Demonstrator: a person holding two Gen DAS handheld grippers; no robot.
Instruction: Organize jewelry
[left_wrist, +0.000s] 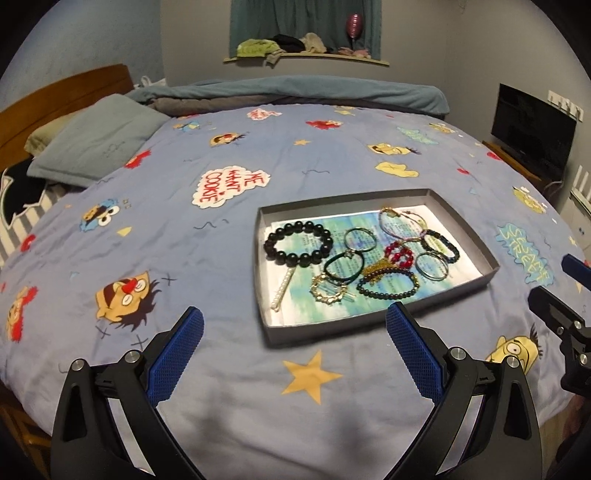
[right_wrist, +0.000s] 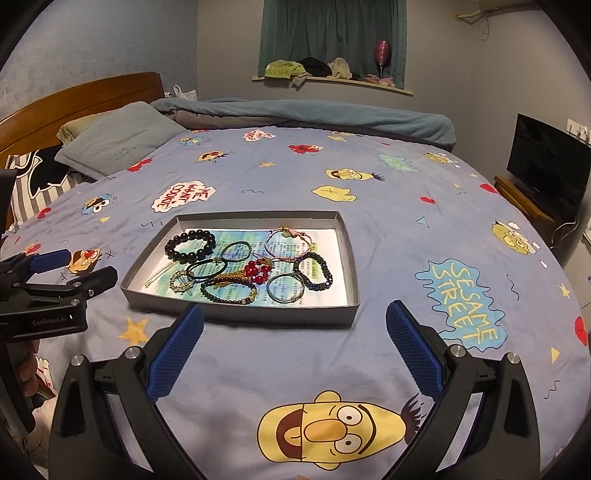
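Note:
A shallow grey tray (left_wrist: 458, 221) (right_wrist: 347, 251) lies on the bed and holds several bracelets: a large black bead bracelet (left_wrist: 297, 243) (right_wrist: 191, 246), a red bead bracelet (left_wrist: 399, 254) (right_wrist: 257, 272), thin metal bangles (left_wrist: 431, 266) (right_wrist: 285, 288), a pearl strand (left_wrist: 281, 290) and a gold chain (right_wrist: 231, 277). My left gripper (left_wrist: 294, 318) hovers open just in front of the tray's near edge, nothing between its fingers. My right gripper (right_wrist: 294, 315) is open too, before the tray's near right side.
The bed carries a blue cartoon-print cover (left_wrist: 221, 369) (right_wrist: 406, 206). Pillows (left_wrist: 99, 140) and a wooden headboard (right_wrist: 81, 92) lie at the far left, a rolled blanket (right_wrist: 314, 114) along the far side. A television (right_wrist: 546, 162) stands at the right. A hand (right_wrist: 27, 365) shows at the left edge.

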